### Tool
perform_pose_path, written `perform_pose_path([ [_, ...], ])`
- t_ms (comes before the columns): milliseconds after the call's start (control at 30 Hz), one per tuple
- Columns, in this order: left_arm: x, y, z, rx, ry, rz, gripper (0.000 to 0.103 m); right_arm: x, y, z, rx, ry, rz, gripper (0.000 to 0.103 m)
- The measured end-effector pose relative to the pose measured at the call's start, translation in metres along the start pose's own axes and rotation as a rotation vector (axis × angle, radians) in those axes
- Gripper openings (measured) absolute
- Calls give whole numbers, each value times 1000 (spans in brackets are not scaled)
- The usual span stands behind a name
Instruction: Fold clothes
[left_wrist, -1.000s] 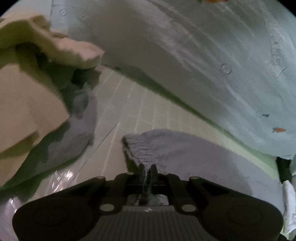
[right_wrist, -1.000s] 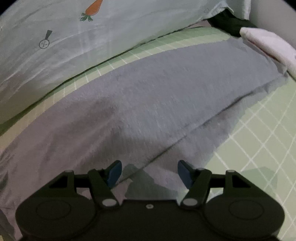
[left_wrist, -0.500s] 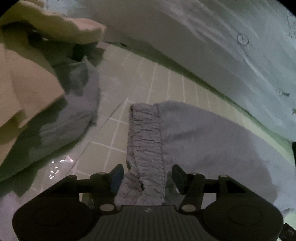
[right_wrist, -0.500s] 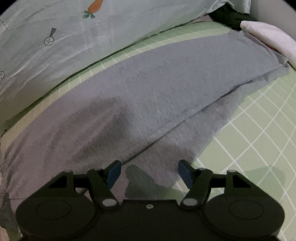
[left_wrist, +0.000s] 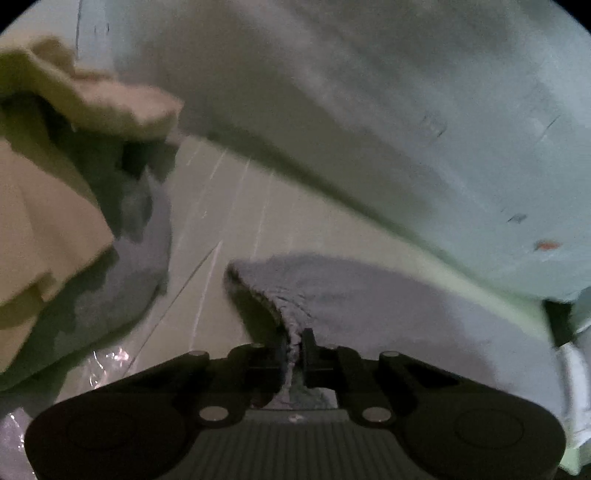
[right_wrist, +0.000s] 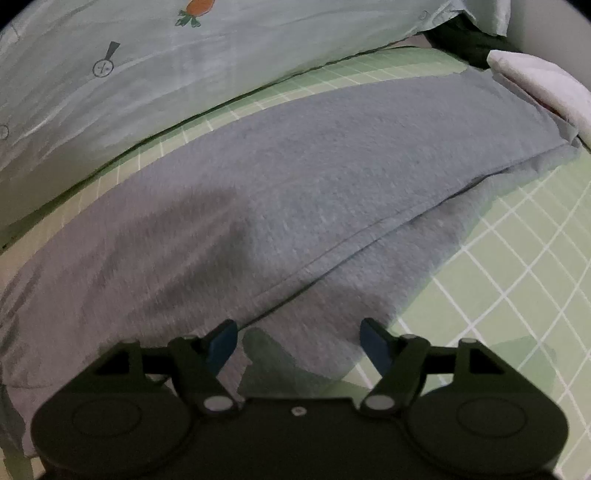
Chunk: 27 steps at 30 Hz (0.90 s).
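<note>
Left gripper (left_wrist: 295, 345) just closed, clamped on waistband (left_wrist: 284, 306) of grey pants (right_wrist: 295, 177). Right gripper (right_wrist: 298, 341) widening, apart, empty, over pants on green bed (right_wrist: 517, 258).

You find no readable words, brands or numbers here; the pale sheet (right_wrist: 155, 92) carries only printed pictures: a carrot (right_wrist: 197, 8) and small circled marks.

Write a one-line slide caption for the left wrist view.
Left gripper shut on the grey trousers' elastic waistband, over a green grid mat.
</note>
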<state>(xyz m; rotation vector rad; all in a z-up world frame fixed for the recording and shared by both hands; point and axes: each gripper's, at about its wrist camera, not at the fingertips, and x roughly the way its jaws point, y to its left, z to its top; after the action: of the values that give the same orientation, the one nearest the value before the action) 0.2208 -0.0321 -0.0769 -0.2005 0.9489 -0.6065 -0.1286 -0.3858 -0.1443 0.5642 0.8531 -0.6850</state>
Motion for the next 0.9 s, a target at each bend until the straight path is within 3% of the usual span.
perform_pose_path([
  [200,-77,4,-22,-7,-111,-171,7,-4,-4,-8,-57,-2,-16,74],
  [300,-98,9,-54,33,-102,-131,8,-11,-13,-12,-1,-3,14,73],
  [433,-83,28,-99,-27,14,-25,10,-24,-19,-21,41,-25,83,70],
  [500,-75,29,-112,-11,52,-7,13,-29,-16,-24,32,-39,120,70],
  [733,-62,23,-106,-8,57,-11,29,-27,22,-22,-118,-8,321,56],
  [900,-54,28,-109,-43,80,-31,26,-15,49,-26,-188,41,403,56],
])
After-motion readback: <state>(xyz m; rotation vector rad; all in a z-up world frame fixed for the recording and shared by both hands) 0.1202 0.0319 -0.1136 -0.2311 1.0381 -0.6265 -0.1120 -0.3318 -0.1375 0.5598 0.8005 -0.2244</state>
